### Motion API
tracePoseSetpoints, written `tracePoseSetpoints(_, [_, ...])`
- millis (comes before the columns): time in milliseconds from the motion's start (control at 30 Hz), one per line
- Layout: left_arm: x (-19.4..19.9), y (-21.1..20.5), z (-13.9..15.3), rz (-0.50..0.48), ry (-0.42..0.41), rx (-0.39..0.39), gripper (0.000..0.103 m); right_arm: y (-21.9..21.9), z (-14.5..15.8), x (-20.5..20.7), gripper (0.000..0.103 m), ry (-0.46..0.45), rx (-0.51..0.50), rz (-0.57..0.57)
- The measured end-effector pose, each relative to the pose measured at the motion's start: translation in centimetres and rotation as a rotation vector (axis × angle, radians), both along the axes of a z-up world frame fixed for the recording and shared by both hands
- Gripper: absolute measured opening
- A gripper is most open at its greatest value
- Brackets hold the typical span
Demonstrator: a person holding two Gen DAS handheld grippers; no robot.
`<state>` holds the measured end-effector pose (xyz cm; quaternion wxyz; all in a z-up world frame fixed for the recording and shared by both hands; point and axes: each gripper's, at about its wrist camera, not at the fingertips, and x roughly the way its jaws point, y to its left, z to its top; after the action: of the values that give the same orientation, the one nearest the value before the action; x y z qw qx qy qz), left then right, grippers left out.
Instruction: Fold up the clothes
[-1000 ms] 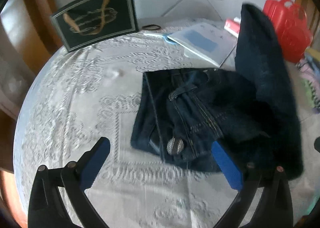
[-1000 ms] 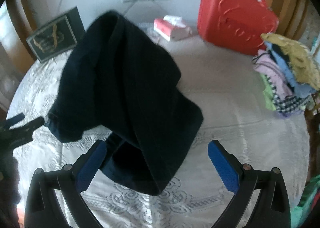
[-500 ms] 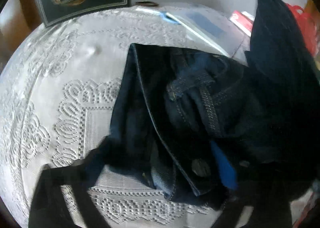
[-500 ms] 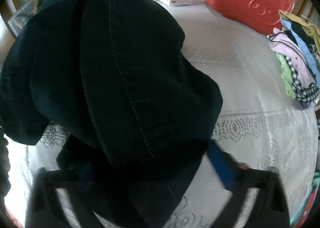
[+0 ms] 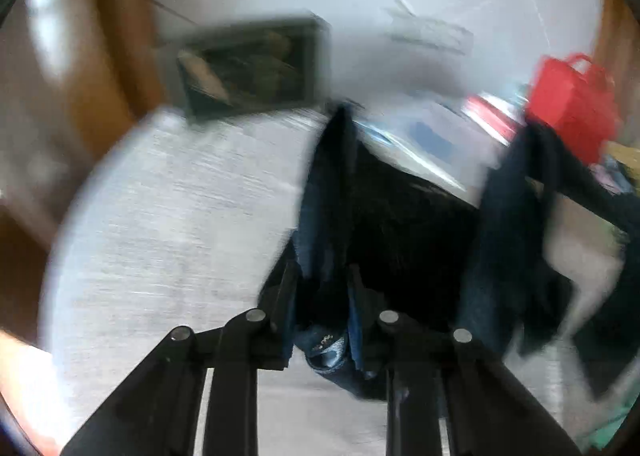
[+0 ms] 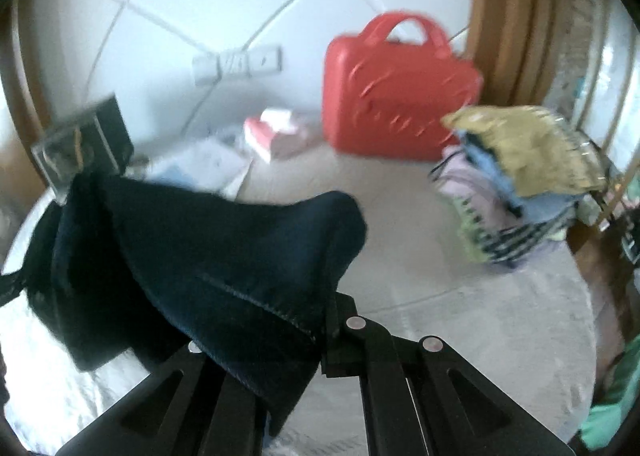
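— What have your grippers got?
— My left gripper (image 5: 320, 296) has just closed on the jeans (image 5: 400, 224); my right gripper (image 6: 320, 320) has just clamped them too.
— Where are they?
— Hanging between both, above the table (image 5: 168, 224). A red case (image 6: 396, 92) stands far right.

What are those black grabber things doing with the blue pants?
A person is folding a pair of dark jeans with two hand-held grippers. The left gripper has just closed on the button end, and the right gripper has just closed on another part. The jeans hang between them above the lace tablecloth.
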<state>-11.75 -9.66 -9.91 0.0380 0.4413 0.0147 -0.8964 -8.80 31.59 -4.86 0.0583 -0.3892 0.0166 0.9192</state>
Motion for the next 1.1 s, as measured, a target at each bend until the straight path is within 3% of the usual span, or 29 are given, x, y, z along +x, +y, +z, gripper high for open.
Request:
tracePoseSetpoints(67, [2.2,-3.3,1.8,0.063,-0.003,0.042,0.021,0.3,1.5,1.1,0.003,0.018,0.008,-0.011])
tracePoseSetpoints(167, [3.6,-6.3,2.4,0.146,0.019,-0.052,0.021,1.0,1.0,1.6,0.007,-0.035,0.002,-0.016])
tracePoseSetpoints(200, [4.1,-7.1,2.2,0.165,0.012,-0.061,0.021,1.1,0.3,1.6,0.015,-0.071,-0.001,-0.021])
tracePoseSetpoints(267, [4.7,-8.3,1.8,0.186,-0.024,-0.017,0.021,1.2,-1.7,1.7,0.042,-0.146,-0.011,-0.033])
tracePoseSetpoints(300, [4.9,-8.6,1.4,0.181,-0.044,0.002,0.024,1.3,-2.7,1.9,0.065,-0.178,-0.022,-0.035])
tracePoseSetpoints(333, [5.0,-8.8,1.1,0.176,-0.064,0.019,0.029,1.5,-3.8,2.1,0.077,-0.209,-0.034,-0.038])
tracePoseSetpoints(367, [5.1,-8.8,0.6,0.17,-0.07,0.025,0.044,1.7,-4.8,2.2,0.08,-0.24,-0.045,-0.04])
tracePoseSetpoints(400, [5.0,-8.6,0.0,0.165,-0.087,0.029,0.065,1.8,-5.8,2.4,0.08,-0.272,-0.057,-0.043])
tracePoseSetpoints(467, [5.0,-8.4,-0.9,0.156,-0.109,0.043,0.087,2.2,-7.2,3.0,0.081,-0.309,-0.08,-0.048])
tracePoseSetpoints(700, [3.5,-6.6,-4.3,0.143,-0.187,0.071,0.088,4.7,-9.6,5.5,0.083,-0.374,-0.137,-0.092])
tracePoseSetpoints(1000, [-1.2,-5.9,-6.8,0.127,-0.241,0.022,0.088,7.8,-11.9,6.8,0.083,-0.409,-0.202,-0.121])
tracePoseSetpoints(1100, [-3.9,-5.9,-7.5,0.105,-0.256,-0.002,0.088,7.5,-11.5,6.8,0.075,-0.393,-0.256,-0.126])
